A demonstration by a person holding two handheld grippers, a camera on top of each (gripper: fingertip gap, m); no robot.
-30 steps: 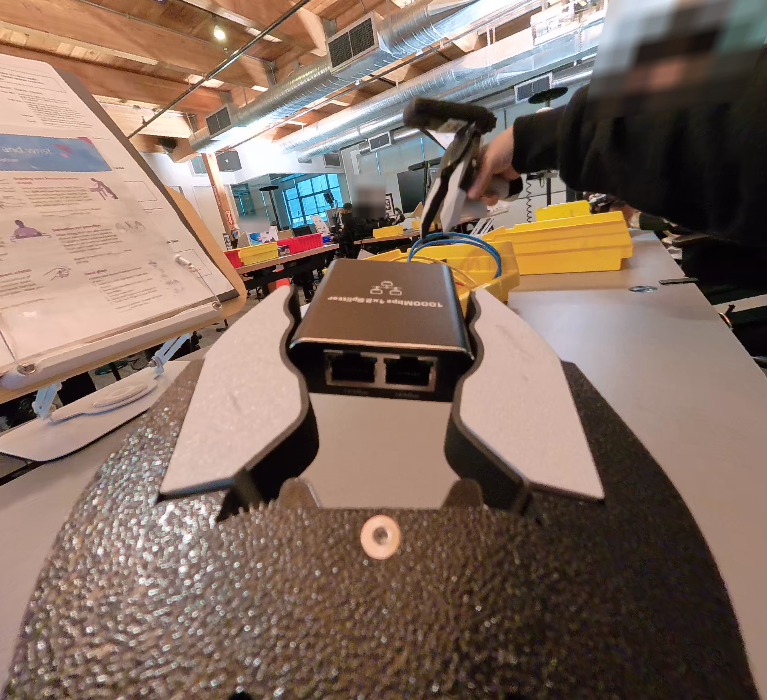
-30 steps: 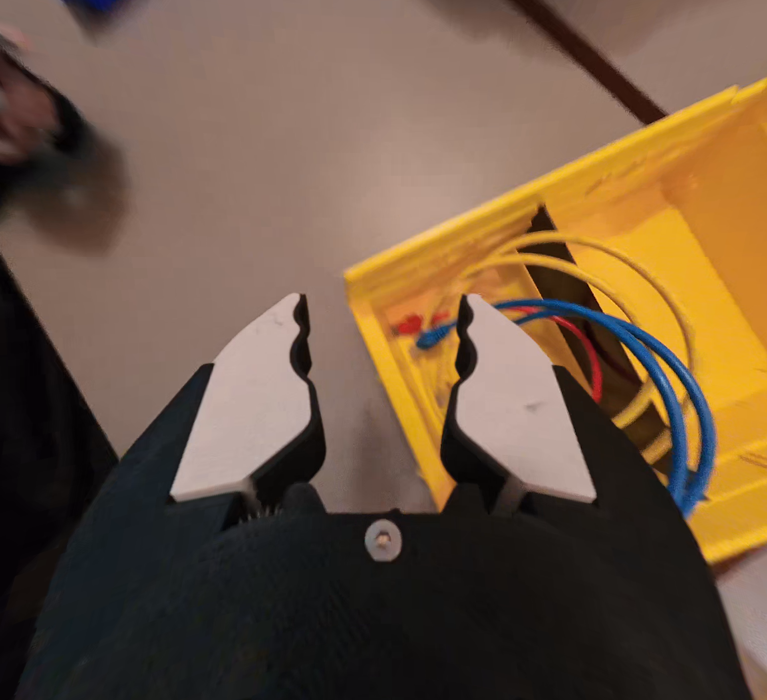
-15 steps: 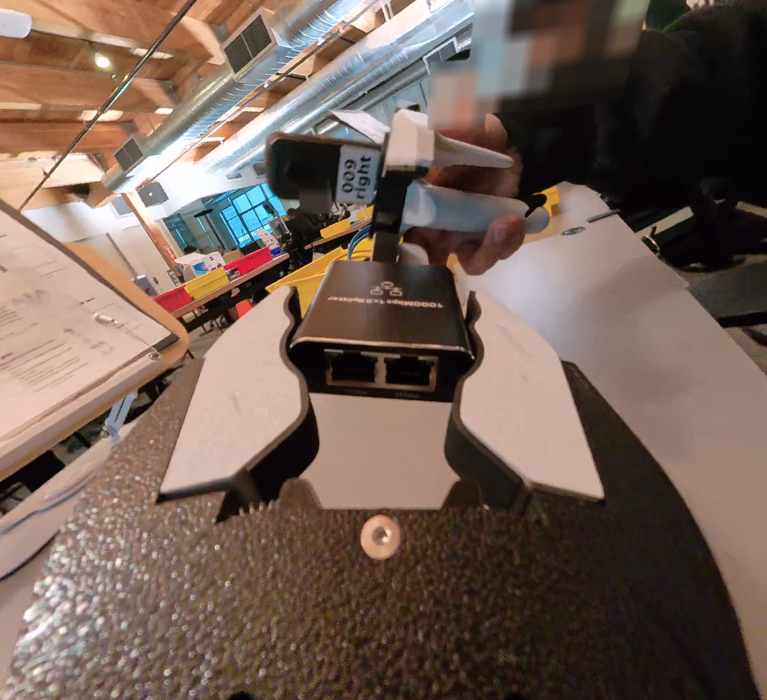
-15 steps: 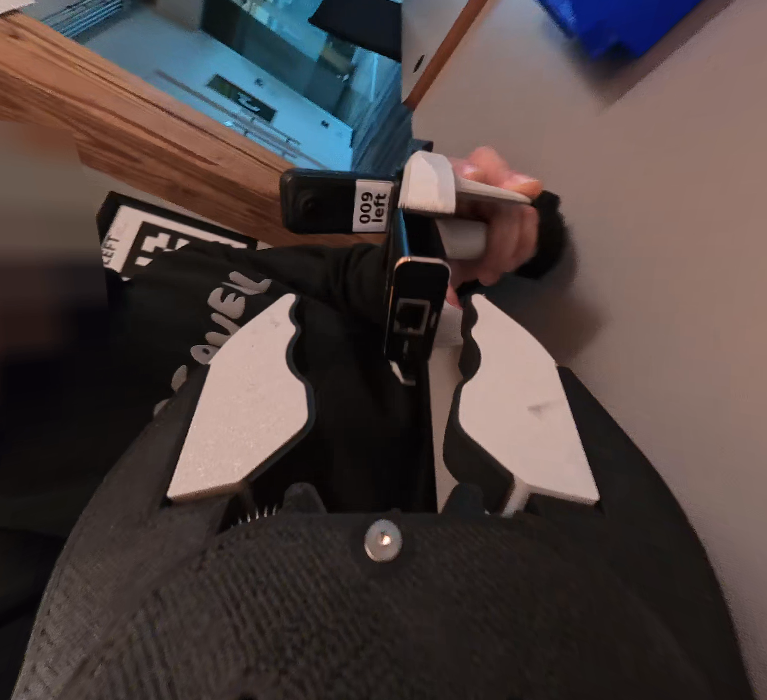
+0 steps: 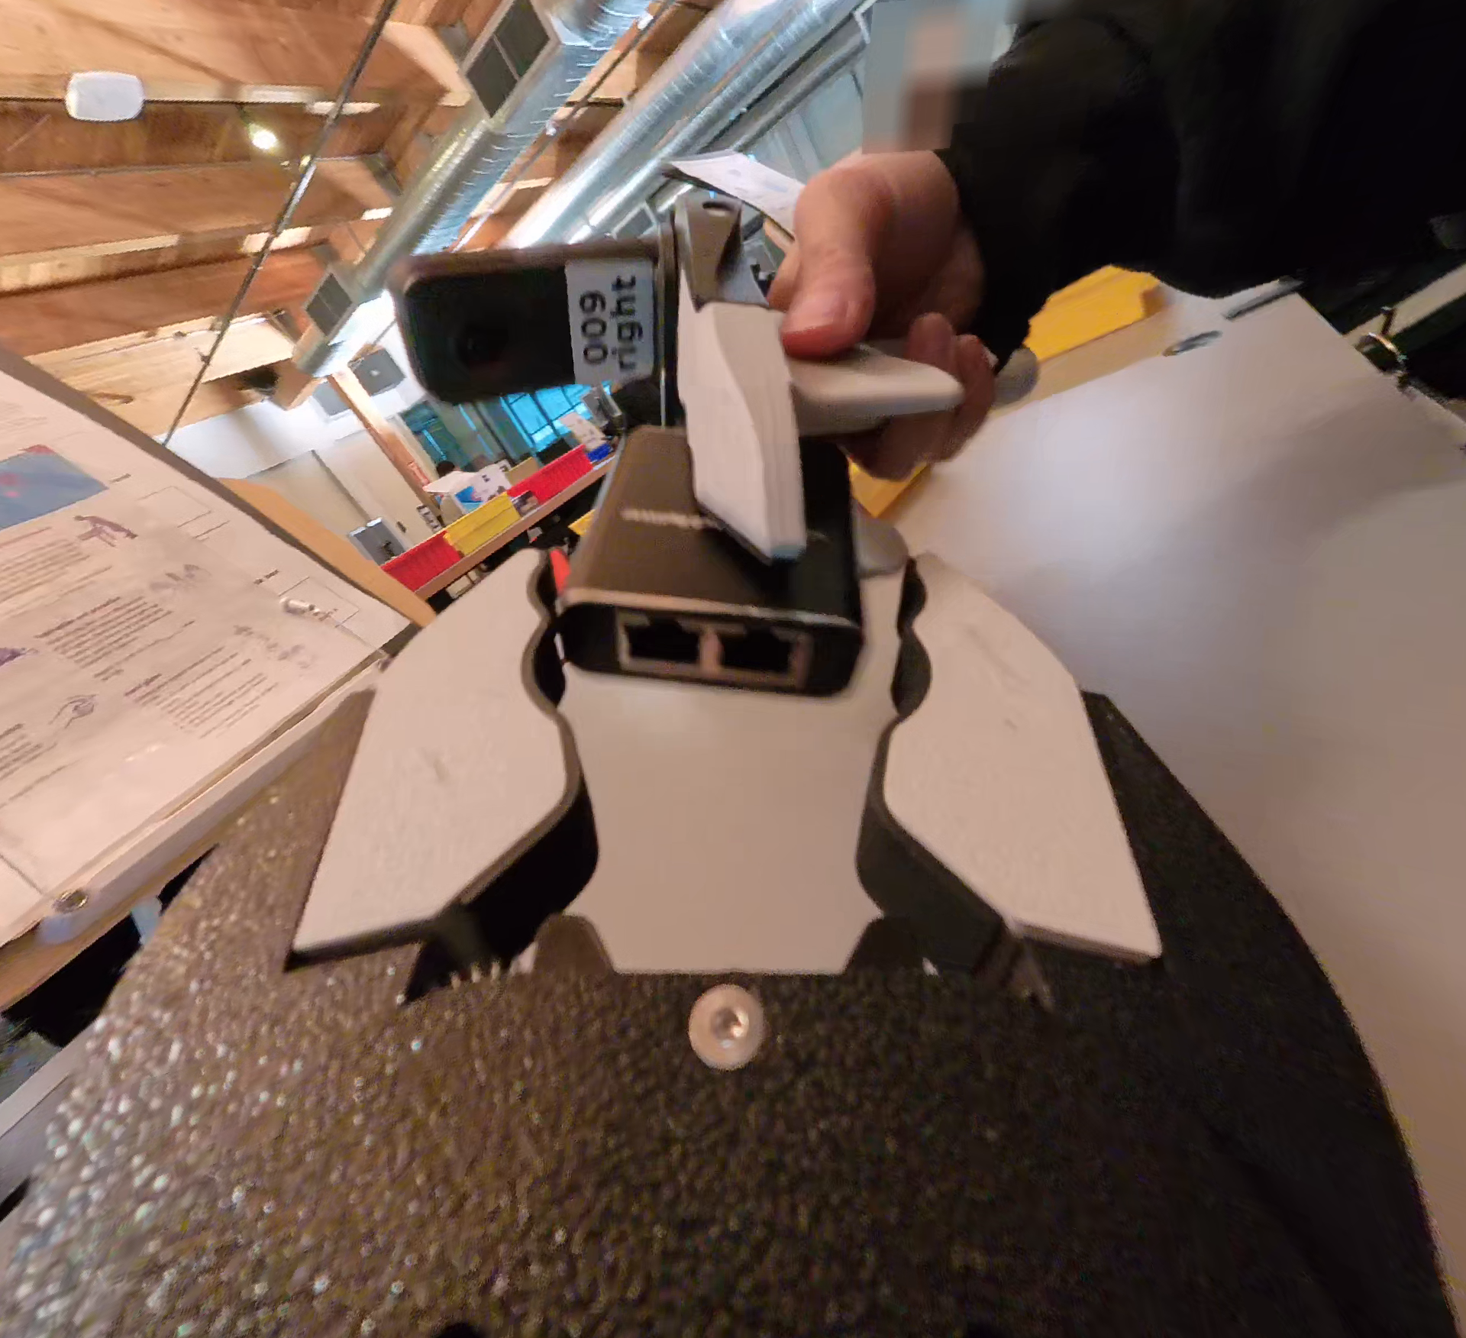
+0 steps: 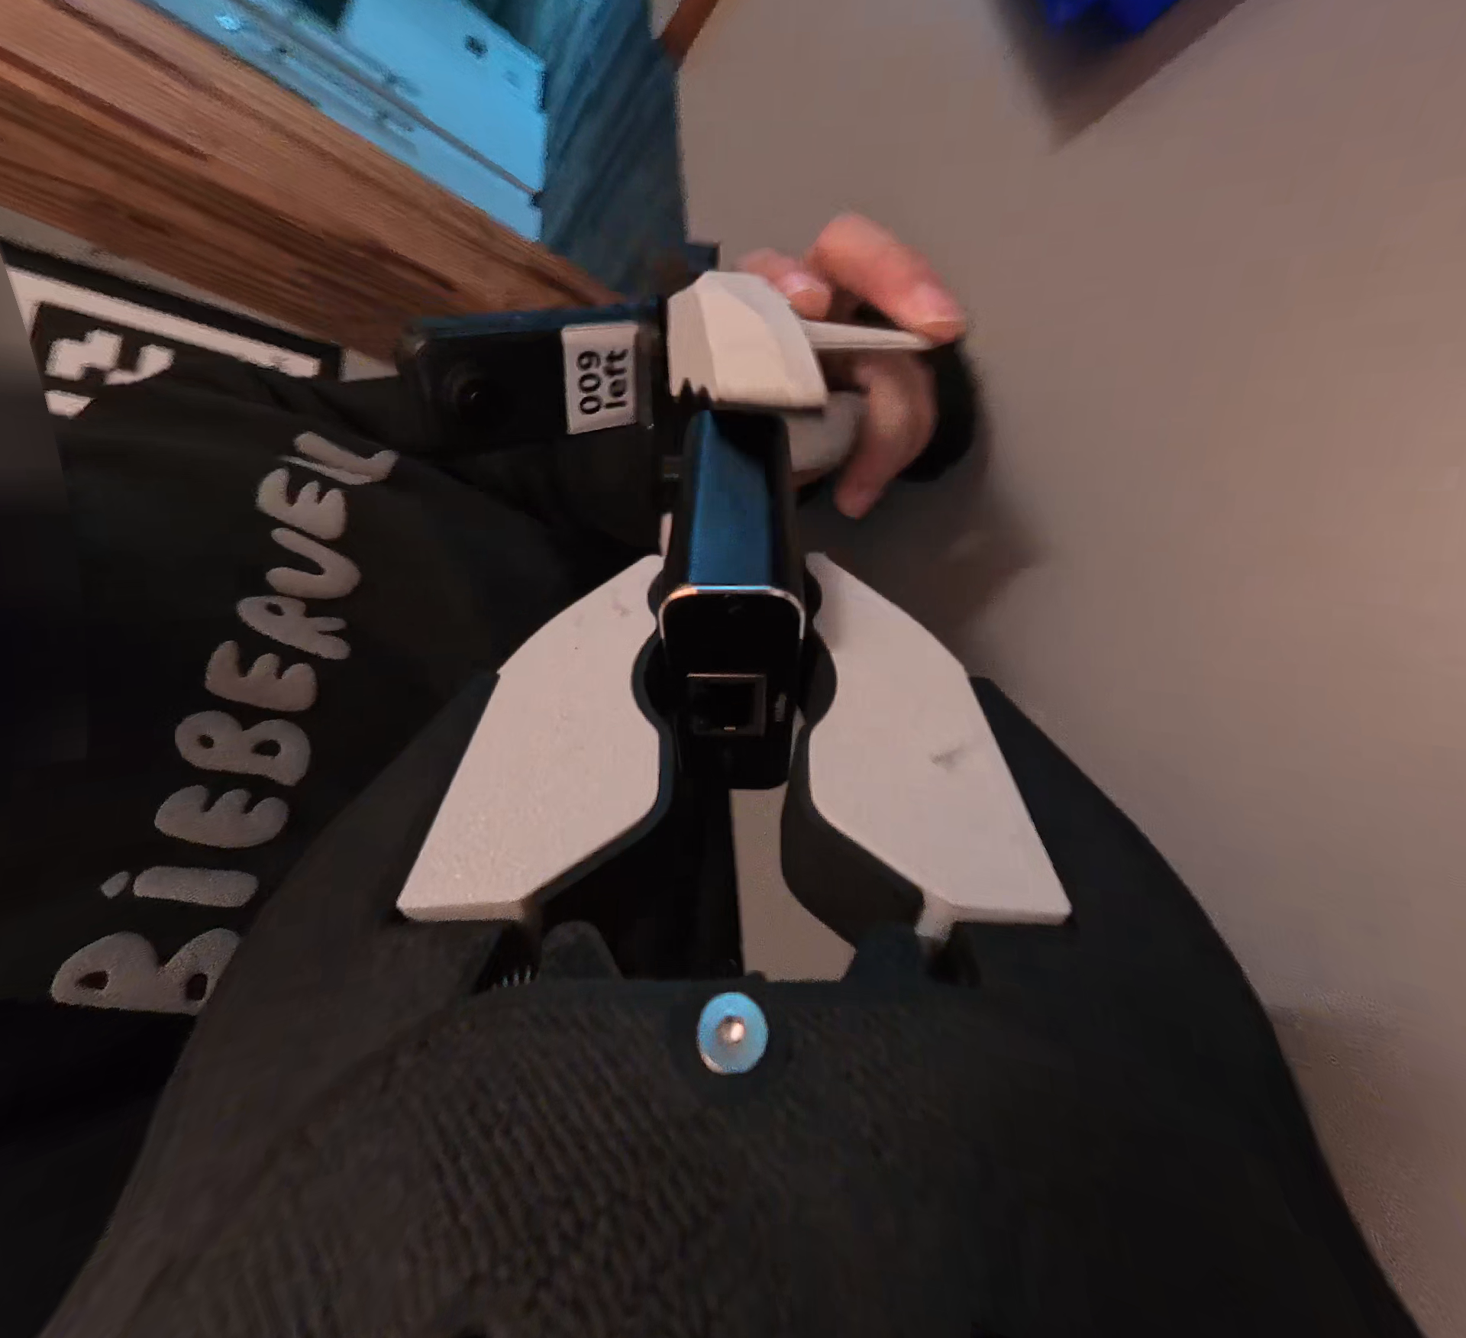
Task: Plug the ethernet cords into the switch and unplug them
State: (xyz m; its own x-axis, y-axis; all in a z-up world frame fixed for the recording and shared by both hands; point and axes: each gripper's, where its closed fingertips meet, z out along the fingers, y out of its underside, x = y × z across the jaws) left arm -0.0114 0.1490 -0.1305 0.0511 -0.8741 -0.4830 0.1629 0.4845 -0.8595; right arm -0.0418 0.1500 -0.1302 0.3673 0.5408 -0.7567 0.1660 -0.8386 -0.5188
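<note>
Closing right gripper (image 6: 734, 566): a second ago it hung open over the yellow bin (image 5: 1095, 300) of cords; now its fingers press both flat faces of the switch (image 6: 730, 633), clamped on the end with the single port (image 6: 726, 705).
Left gripper (image 5: 726, 566): its fingers flank the switch's other end as before, but a sliver of gap shows on the right side, so I cannot tell whether it is gripping or has let go.
Switch: held up off the grey table (image 5: 1190, 546), bridging the two grippers, slightly skewed in the left wrist view, its twin ports (image 5: 714, 653) facing the left camera.
What changed: the switch sits farther out toward the left fingertips than half a second ago, and the right tool has reached it.
My reading: a handover or regrip, left to right.
Cords: none in view and no port filled, so plugging has not started.
Next, I judge: free one gripper to fetch a cord from the bin.
</note>
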